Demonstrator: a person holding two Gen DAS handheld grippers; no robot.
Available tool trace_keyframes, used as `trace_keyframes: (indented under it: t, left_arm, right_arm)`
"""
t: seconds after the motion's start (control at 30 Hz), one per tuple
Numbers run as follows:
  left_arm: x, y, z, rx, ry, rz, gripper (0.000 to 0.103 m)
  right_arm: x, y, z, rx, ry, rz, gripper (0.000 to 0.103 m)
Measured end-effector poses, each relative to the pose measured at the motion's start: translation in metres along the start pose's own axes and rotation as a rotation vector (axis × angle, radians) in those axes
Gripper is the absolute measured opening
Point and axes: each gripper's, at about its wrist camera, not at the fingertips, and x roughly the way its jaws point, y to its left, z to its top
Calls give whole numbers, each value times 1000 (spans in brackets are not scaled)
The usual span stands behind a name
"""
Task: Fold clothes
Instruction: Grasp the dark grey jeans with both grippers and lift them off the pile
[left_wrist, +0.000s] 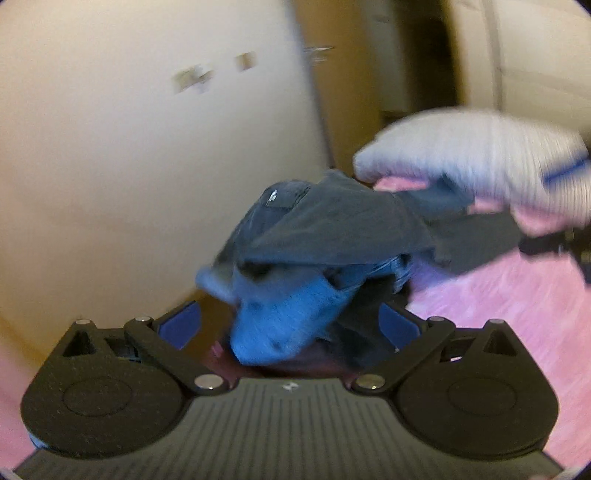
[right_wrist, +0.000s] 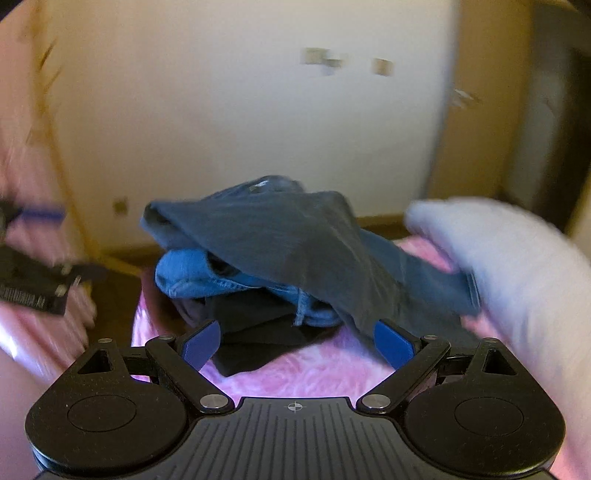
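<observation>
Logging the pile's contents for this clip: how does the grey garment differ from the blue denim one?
The grey garment lies on top, spread like a sheet with one end trailing toward the white pillow; the blue denim garment sits under it, bunched into a roll. The grey cloth looks smooth and thin, the denim thicker with visible seams. Both belong to one unfolded heap on the pink blanket.

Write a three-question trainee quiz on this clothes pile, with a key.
1. True or false: the dark grey cloth garment lies on top of the blue denim garment.
2. What colour is the fuzzy cover under the pile? A pink, B green, C white.
3. How do the right gripper jaws stand, open or shut?

Key: 1 true; 2 A; 3 open, gripping nothing.
</observation>
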Motion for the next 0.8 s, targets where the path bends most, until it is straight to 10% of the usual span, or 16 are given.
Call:
trace_keyframes:
  t: [0.27,0.47,0.6,0.7,0.8]
  left_arm:
    - [110,22,-19,374,-21,-137,98]
    - [147,52,-12,239,25,-240,75]
    - [150,59,-10,224,12,-289,32]
    - [143,61,0,203,-23,-295,22]
    - [123,65,22,186,-85,-287,17]
  right_arm:
    - [114,55,28,-530,62,-51,93]
    - [184,71,35,-764,119,-48,91]
    - [203,68,50,-719,140,-23,47]
    - [205,63,61,-662,124,-22,12]
    - [184,53,79,-580,76,-26,6]
